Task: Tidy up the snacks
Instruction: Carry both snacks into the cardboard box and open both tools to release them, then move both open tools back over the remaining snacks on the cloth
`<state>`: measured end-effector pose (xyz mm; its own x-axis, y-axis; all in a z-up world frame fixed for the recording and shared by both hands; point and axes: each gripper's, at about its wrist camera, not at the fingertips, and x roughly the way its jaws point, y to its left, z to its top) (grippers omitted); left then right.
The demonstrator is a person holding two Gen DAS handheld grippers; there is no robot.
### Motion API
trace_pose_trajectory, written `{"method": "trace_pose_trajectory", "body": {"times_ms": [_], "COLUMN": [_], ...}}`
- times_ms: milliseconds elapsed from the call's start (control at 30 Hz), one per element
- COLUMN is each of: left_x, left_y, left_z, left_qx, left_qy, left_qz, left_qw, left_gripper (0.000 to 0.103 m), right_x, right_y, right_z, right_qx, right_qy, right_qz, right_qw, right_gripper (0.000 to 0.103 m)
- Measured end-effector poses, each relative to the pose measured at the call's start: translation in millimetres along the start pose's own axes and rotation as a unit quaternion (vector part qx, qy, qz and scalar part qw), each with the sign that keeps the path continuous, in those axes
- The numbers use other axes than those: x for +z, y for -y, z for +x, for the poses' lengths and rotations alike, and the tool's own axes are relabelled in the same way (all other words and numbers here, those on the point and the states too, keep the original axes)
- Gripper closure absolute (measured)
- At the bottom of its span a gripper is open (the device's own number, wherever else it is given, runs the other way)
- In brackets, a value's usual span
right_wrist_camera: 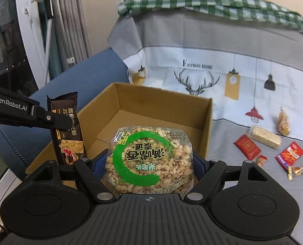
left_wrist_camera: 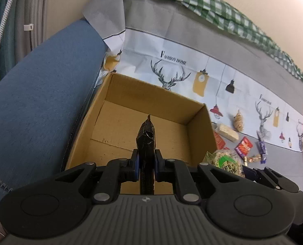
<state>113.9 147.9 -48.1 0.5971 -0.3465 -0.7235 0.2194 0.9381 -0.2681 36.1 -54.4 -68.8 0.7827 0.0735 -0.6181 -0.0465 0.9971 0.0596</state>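
Observation:
An open cardboard box (left_wrist_camera: 198,126) (right_wrist_camera: 207,122) stands on the patterned cloth, and its floor is bare. My left gripper (left_wrist_camera: 147,159) is shut on a dark brown cracker packet (left_wrist_camera: 146,136), held edge-on above the box's near side. In the right wrist view the same packet (right_wrist_camera: 66,126) hangs upright at the box's left wall, pinched by the left gripper (right_wrist_camera: 63,122). My right gripper (right_wrist_camera: 149,161) is shut on a clear round rice-puff pack with a green swirl (right_wrist_camera: 149,159), held over the box's near edge. This pack also shows in the left wrist view (left_wrist_camera: 226,161).
Loose snacks lie on the cloth right of the box: a pale bar (right_wrist_camera: 264,136), a red packet (right_wrist_camera: 247,146), a red-orange packet (right_wrist_camera: 289,154), small candies (right_wrist_camera: 299,170) and a bagged snack (right_wrist_camera: 283,123). A blue cushion (left_wrist_camera: 39,102) flanks the box's left.

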Motion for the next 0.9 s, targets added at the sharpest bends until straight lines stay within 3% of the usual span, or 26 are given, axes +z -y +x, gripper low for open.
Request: {"method": "trace_pose_trajectory", "body": {"times_ms": [400,467,500,533,633,767,900], "left_x": [6,7,8,8,5,4,-1], "left_y": [-9,-9,-10,-10,-8,6,49], "left_z": [55,59,58,54,36,17,4], "left_qx": [0.023,0.024,0.03,0.04,0.053,0.034,0.021], "left_qy": [-0.037,-0.041,-0.039,-0.026,0.018,0.006,0.01], "left_qz": [0.004,0.011,0.007,0.002,-0.006,-0.014,0.029], "left_qw": [0.999,0.9988,0.9988,0.9988,0.9984,0.9993,0.9993], "left_gripper": [0.088,0.067,0.029,0.0,0.0,0.0,0.0], "right_x": [-1,-2,-2,-2,-1,-2,-11], "right_y": [-2,-2,-2,-1,3,14,50], "right_z": [62,69,70,70,65,45,7], "right_qx": [0.001,-0.002,-0.002,-0.006,-0.01,0.001,-0.023], "right_qy": [-0.034,-0.038,-0.037,-0.034,-0.016,0.001,0.024], "right_qz": [-0.008,-0.011,-0.011,-0.01,-0.007,0.011,0.067], "right_qw": [0.999,0.999,0.999,0.999,1.0,1.0,0.997], "right_gripper": [0.022,0.017,0.005,0.001,0.001,0.001,0.001]}}
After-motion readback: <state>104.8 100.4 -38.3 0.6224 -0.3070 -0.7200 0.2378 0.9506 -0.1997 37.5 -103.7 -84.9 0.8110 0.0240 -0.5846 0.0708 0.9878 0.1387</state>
